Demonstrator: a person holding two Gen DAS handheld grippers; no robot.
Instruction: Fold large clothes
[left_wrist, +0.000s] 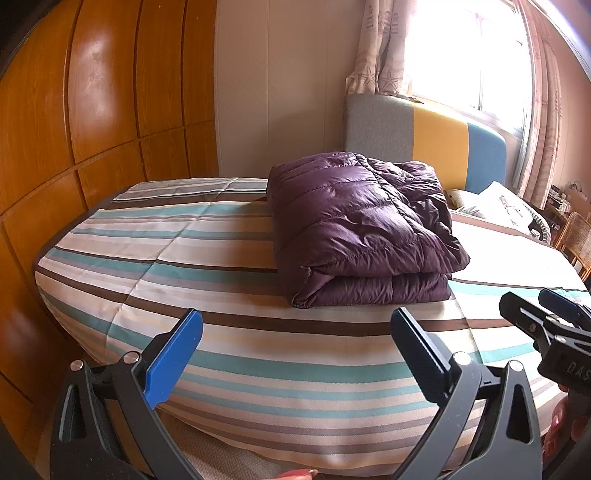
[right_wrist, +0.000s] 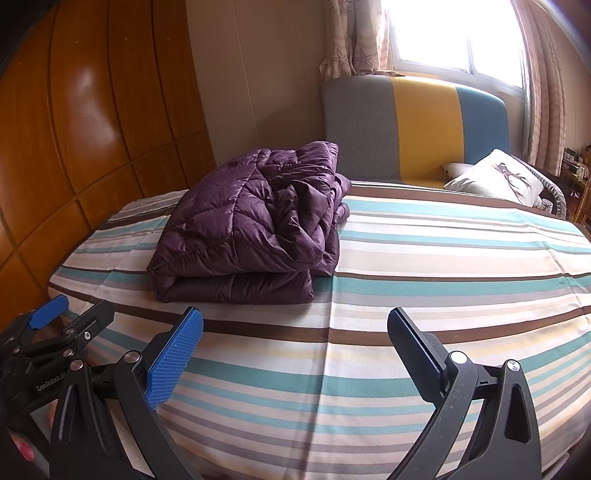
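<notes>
A purple quilted down jacket lies folded in a thick bundle on the striped bed. It also shows in the right wrist view, left of centre. My left gripper is open and empty, held back from the jacket over the bed's near edge. My right gripper is open and empty, also short of the jacket. The right gripper shows at the right edge of the left wrist view, and the left gripper at the left edge of the right wrist view.
A wooden wardrobe stands along the left. A grey, yellow and blue headboard is behind the bed under a bright window with curtains. A white pillow lies at the back right, with a wicker chair beyond.
</notes>
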